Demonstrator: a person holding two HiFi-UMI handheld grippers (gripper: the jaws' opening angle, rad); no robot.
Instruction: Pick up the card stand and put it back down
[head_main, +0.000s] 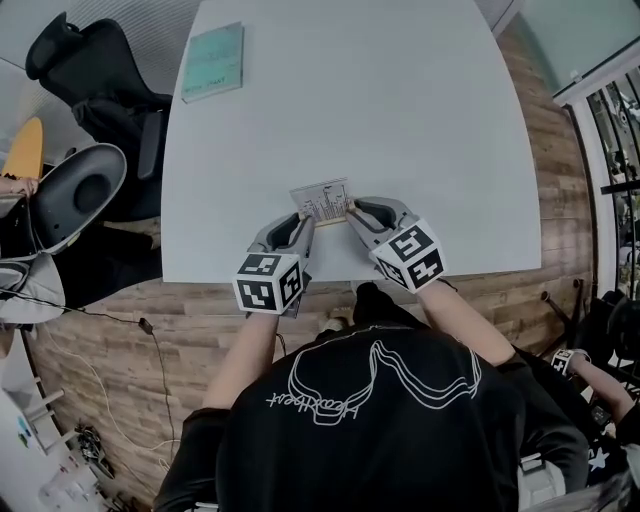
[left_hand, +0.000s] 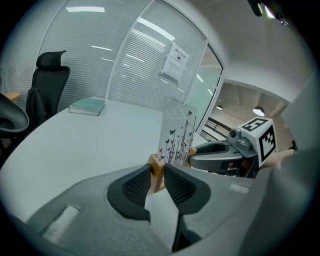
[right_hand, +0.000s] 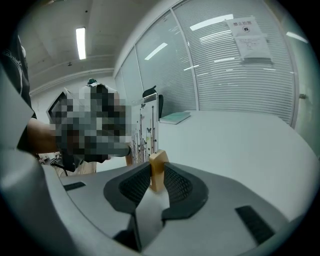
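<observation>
The card stand (head_main: 322, 203) is a clear upright panel printed with butterflies and stems (left_hand: 177, 137), set in a wooden base bar. It sits near the front edge of the white table (head_main: 400, 120). My left gripper (head_main: 303, 218) is shut on the left end of the wooden base (left_hand: 157, 170), which sits between its ribbed pads. My right gripper (head_main: 352, 210) is shut on the other wooden end (right_hand: 158, 167). The right gripper view shows the panel (right_hand: 145, 131) edge-on. I cannot tell whether the base touches the table.
A teal book (head_main: 212, 62) lies at the table's far left corner. A black office chair (head_main: 100, 90) and a grey shell chair (head_main: 80, 195) stand left of the table. Glass walls with blinds and a posted paper (left_hand: 176, 61) lie beyond.
</observation>
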